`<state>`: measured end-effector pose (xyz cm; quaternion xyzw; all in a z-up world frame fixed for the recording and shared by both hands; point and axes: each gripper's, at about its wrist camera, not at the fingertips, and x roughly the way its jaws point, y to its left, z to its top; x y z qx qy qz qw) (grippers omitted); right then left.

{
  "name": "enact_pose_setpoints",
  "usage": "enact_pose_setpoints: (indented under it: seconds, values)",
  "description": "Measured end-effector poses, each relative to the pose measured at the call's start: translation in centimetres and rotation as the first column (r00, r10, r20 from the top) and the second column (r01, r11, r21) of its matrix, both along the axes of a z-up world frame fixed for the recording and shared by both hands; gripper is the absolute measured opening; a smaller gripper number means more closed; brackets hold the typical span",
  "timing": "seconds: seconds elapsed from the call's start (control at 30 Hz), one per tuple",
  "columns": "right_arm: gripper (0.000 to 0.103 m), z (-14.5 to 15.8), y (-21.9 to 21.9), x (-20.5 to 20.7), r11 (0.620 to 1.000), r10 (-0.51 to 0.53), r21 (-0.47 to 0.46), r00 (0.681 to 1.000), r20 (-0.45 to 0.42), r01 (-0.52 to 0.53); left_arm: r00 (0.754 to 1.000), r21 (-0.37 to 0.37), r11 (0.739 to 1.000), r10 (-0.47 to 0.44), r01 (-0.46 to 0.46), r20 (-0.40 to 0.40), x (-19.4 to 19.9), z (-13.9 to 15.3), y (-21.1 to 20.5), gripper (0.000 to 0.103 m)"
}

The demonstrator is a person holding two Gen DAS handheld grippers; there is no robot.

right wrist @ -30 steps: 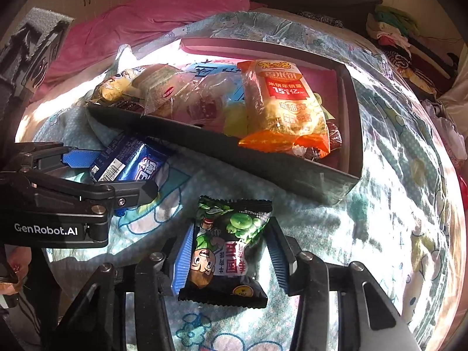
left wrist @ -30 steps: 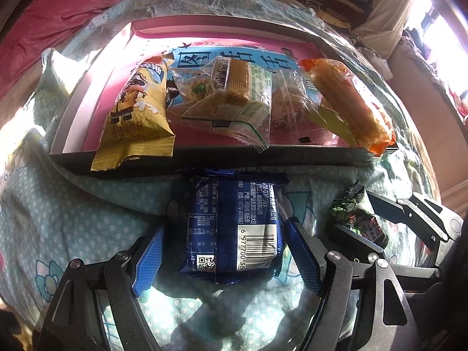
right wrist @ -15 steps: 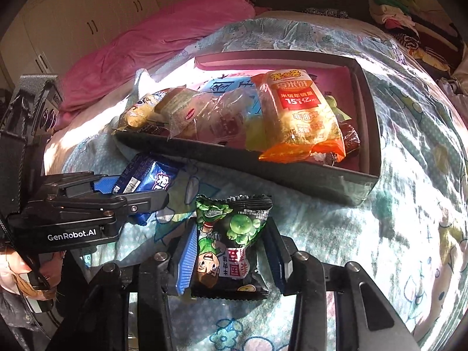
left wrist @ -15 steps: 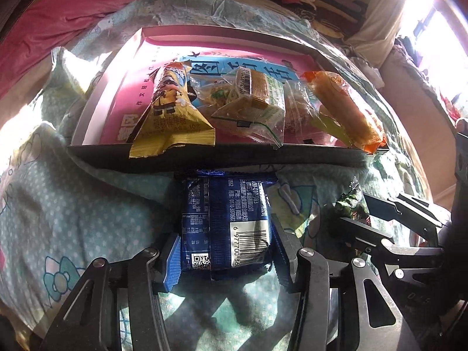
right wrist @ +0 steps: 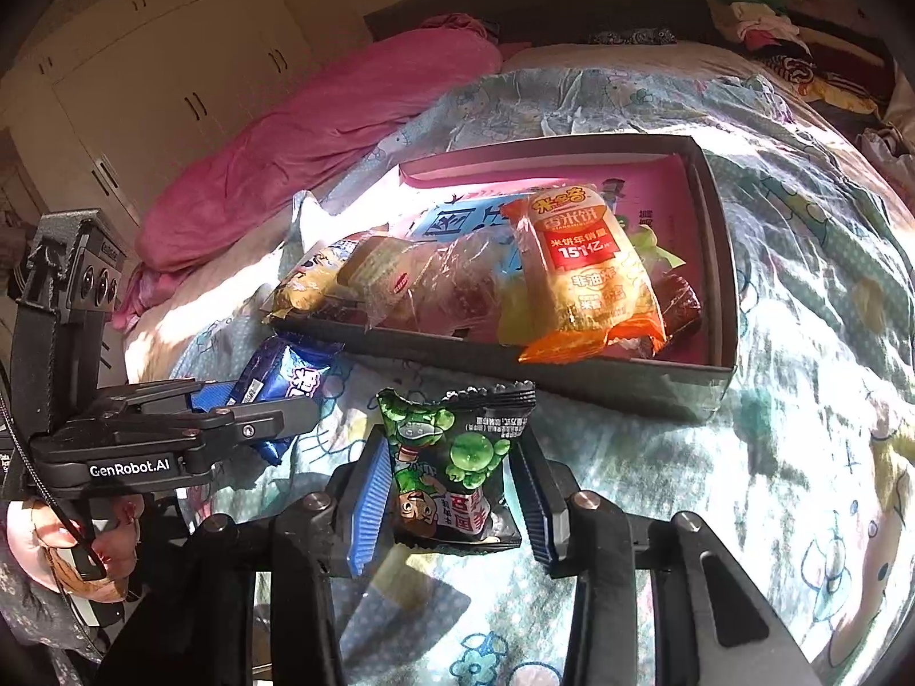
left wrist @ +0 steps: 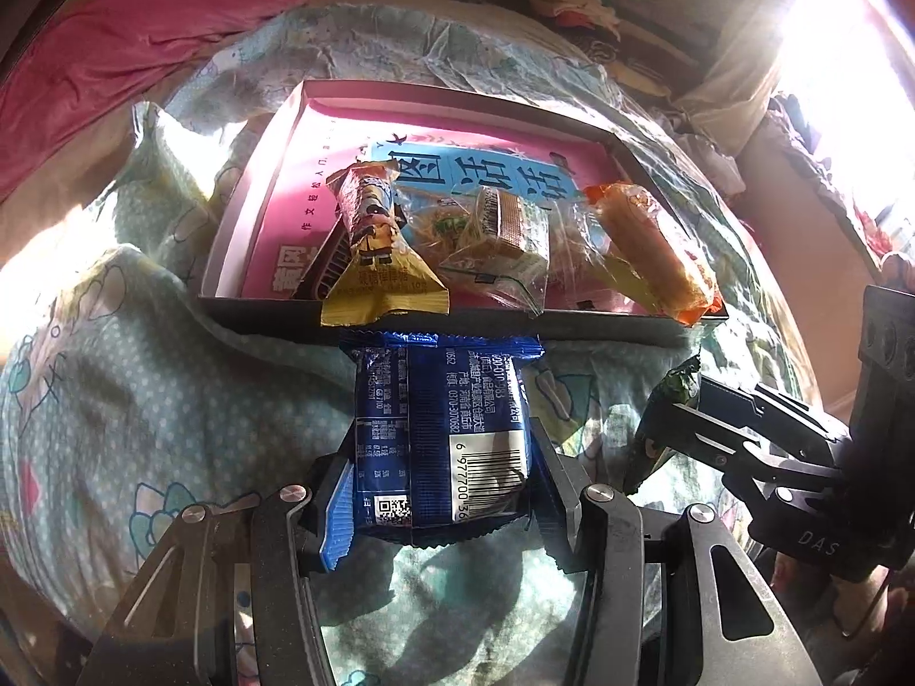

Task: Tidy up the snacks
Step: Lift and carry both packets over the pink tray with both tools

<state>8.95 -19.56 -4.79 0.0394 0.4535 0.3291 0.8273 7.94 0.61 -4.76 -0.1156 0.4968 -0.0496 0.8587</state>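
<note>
Holding several snack bags, box (right wrist: 717, 263) sits on bedspread (right wrist: 800, 343) (bedroom); left gripper (left wrist: 440, 491) pinches blue packet (left wrist: 440, 429), right gripper (right wrist: 452, 491) green packet (right wrist: 457, 457)

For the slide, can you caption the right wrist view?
Right gripper clamps a green pea snack packet before the snack-filled box on the bed.

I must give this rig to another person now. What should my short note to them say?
Left gripper: shut on the blue packet, near the box.
Right gripper: shut on the green pea packet.
Done: the yellow packet, clear bags and orange rice-cracker bag lie in the box, on the bedspread.
Left: put both held packets into the box.
</note>
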Motion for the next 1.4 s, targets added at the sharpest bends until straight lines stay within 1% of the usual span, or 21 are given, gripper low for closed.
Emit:
enact_pose_setpoints:
  seconds: [0.3,0.7,1.1,1.4]
  values:
    - [0.042,1.2,-0.4,-0.6,0.999,0.002,0.049,0.999,0.039,-0.004,1.000,0.032,0.999,-0.009,0.008,0.028,-0.5,1.1,-0.4,0.053]
    - [0.042,3.0,-2.1,-0.7,0.990,-0.051,0.135,0.994,0.096,0.038,0.998,0.043,0.999,-0.008,0.005,0.067,-1.0,2.9,-0.3,0.053]
    - [0.042,3.6,-4.3,0.0,0.978,-0.146,0.166,0.984,0.103,0.128,0.996,0.038,0.999,0.026,-0.029,0.090,-1.0,3.9,0.6,0.053]
    - [0.042,3.9,-4.6,0.2,0.974,-0.165,0.174,0.978,0.125,0.142,0.995,0.026,0.998,0.047,-0.049,0.083,-0.2,3.4,1.2,0.053]
